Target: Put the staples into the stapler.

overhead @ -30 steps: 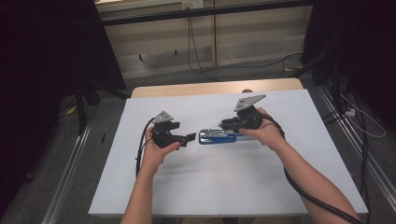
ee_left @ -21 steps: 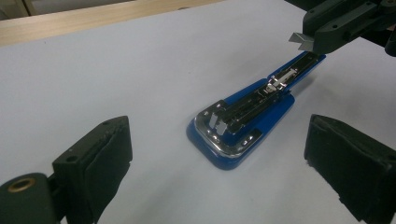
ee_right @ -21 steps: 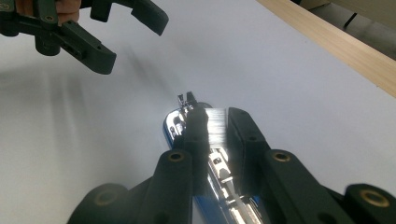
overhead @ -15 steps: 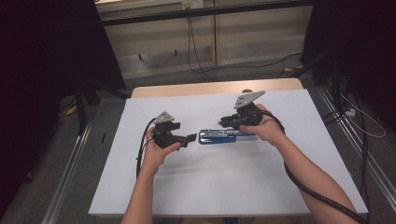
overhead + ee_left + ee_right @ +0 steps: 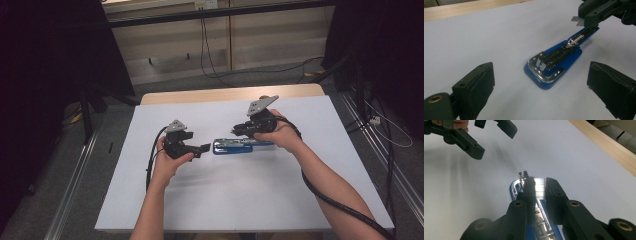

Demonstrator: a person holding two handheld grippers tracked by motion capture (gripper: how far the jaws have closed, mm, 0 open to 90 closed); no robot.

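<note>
The right hand-held gripper point(image 5: 537, 191) is clamped on a strip of staples point(image 5: 539, 185), held just above the open blue stapler point(image 5: 556, 60). The stapler lies flat on the white desk point(image 5: 240, 200) directly below it. Facing the stapler's front end, the left hand-held gripper point(image 5: 202, 148) holds its jaws wide apart.

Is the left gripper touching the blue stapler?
Apart. In the left gripper view, the left gripper has its jaws spread wide, with bare table before the stapler.
</note>
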